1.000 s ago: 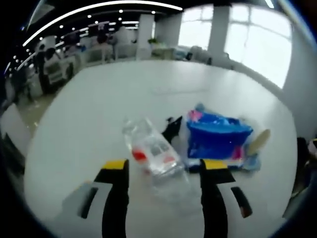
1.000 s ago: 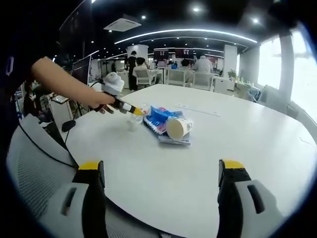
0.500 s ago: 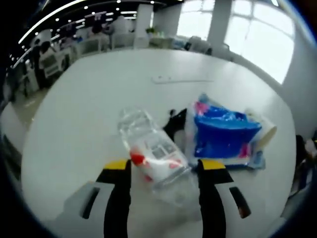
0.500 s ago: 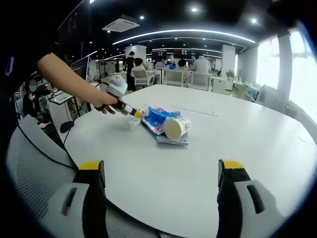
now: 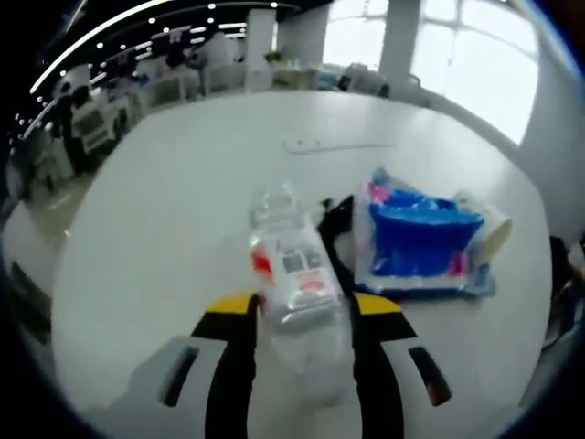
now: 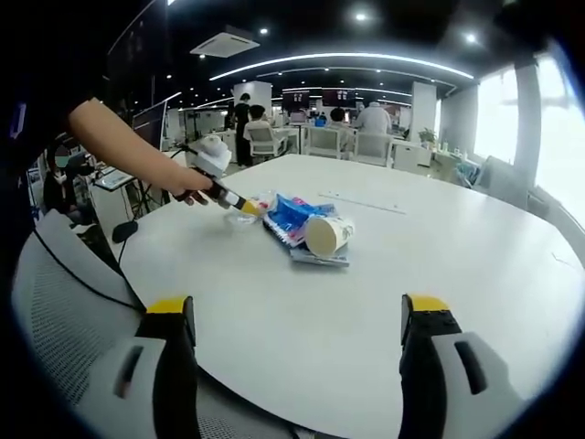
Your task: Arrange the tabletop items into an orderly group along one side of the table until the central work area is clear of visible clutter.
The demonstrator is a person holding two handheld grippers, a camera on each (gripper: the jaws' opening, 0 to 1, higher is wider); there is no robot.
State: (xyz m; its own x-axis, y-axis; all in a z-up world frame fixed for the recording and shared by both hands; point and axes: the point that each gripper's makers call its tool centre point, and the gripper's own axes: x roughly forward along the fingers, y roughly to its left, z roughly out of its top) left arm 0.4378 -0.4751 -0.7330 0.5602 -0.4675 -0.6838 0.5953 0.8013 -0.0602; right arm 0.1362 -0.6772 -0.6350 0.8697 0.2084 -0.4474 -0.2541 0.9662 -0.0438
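Left gripper view: left gripper (image 5: 300,315) clamps clear bottle (image 5: 291,274); right gripper view: right gripper (image 6: 291,320) jaws apart.

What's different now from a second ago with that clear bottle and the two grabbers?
The left gripper has narrowed its jaws around the clear bottle, which now lies straighter between them. The blue packet, the paper cup and the open right gripper stayed as they were.

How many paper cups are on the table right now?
1. The paper cup lies on its side atop the blue snack bag, open mouth toward the right hand-held gripper. In the left gripper view it peeks out behind the bag. Others could be hidden.
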